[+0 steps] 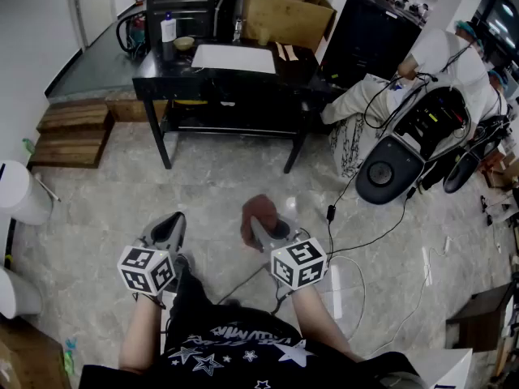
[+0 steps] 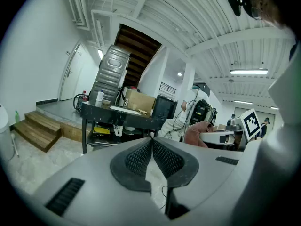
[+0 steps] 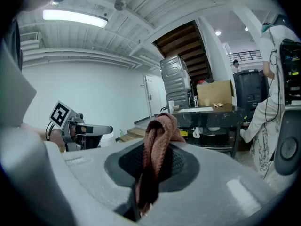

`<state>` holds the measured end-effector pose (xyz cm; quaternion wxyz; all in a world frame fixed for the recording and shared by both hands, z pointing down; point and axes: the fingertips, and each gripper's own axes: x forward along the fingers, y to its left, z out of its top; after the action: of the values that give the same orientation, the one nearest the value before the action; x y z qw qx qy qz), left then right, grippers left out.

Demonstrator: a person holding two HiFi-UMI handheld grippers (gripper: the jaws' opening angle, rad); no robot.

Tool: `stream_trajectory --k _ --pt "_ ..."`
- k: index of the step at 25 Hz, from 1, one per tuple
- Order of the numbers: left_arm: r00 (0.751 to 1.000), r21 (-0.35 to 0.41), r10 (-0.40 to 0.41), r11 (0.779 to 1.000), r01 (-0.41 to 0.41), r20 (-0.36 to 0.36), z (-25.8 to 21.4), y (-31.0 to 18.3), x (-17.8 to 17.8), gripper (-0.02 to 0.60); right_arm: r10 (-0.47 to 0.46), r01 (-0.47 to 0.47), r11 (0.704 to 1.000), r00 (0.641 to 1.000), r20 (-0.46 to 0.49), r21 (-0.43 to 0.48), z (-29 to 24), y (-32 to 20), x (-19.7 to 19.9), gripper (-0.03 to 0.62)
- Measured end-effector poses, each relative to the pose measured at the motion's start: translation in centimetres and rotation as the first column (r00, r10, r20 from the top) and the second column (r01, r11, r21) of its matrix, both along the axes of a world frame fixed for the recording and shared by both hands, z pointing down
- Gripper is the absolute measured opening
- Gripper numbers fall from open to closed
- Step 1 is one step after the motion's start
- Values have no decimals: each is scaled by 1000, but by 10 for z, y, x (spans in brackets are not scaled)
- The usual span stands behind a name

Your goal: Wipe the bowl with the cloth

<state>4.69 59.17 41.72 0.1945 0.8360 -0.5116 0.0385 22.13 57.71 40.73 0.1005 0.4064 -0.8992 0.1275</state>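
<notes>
Your right gripper [image 3: 155, 161] is clamped on the cloth [image 3: 157, 140]. The reddish-brown knit is bunched between the pads, with a loop standing up past the tips and a tail hanging below. Your left gripper [image 2: 152, 147] is closed pad to pad with nothing in it. Both grippers are held out over the floor in front of you, side by side and slightly apart.

The cloth looks soft, light and limp, so it will probably fold and drag rather than push. The loop past the tips is likely the part that does the wiping, and the grip near the middle of the bunch looks secure enough.

The bowl [image 1: 184, 44] sits well away from you, near the left end of the black table [image 1: 227, 86], just beside a white bottle [image 1: 168, 29]. It is small in the head view and its material is hard to tell. Judge it as stiff, light and likely to skid on the smooth top under a wiping stroke. The rim is the sensible place for your free left gripper to pinch and steady it.

By count there are:
- one cloth
- one bowl
- one bottle
- one white sheet [image 1: 235, 57] lying flat on the table
- one cardboard box [image 1: 285, 14] behind it
- your two grippers
</notes>
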Motion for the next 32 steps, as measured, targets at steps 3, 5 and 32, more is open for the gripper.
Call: stream_trajectory --k 3,5,32 --pt "1000 5 8 1000 -8 16 0 3 3 21 -2 2 1000 1000 1 -3 2 4 0 61" --pt "1000 11 18 1000 -18 23 0 5 9 21 3 -2 1000 1000 1 -9 6 6 3 61" --pt "998 -77 53 996 -52 14 43 -183 -99 21 136 -136 986 991 -6 -97 49 -184 -80 63"
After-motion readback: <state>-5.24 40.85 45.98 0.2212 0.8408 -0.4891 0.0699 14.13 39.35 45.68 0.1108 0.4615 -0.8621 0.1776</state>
